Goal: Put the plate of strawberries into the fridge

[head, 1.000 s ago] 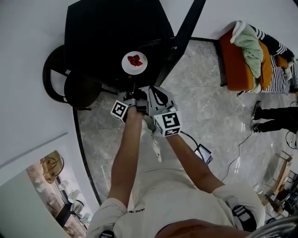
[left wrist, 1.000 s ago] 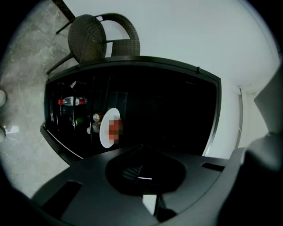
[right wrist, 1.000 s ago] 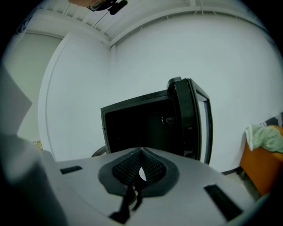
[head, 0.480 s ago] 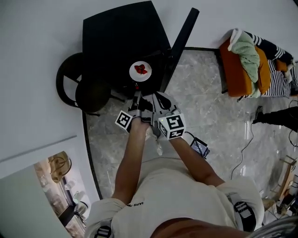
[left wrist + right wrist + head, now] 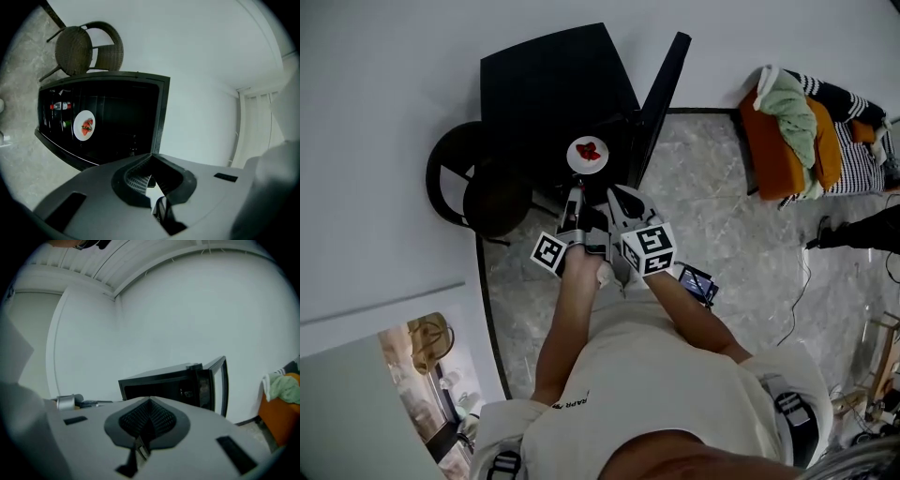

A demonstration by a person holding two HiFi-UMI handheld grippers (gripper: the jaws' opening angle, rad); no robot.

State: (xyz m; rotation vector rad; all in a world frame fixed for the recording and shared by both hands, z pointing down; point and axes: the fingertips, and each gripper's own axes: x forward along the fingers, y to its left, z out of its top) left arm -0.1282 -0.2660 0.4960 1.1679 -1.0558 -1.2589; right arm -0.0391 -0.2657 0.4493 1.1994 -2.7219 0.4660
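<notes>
Shifted right and down in my head view since a second ago, the black fridge [image 5: 548,84] stands with its door [image 5: 661,80] swung open on its 3 o'clock side and a wicker chair [image 5: 478,187] at its 8 o'clock. I hold the left gripper [image 5: 575,195] and right gripper [image 5: 617,195] side by side short of the opening, each with its jaws pressed together on nothing. At their 12 o'clock the white plate [image 5: 577,161] rests on a shelf inside the fridge, apart from both grippers, with red strawberries [image 5: 589,150] on it.
</notes>
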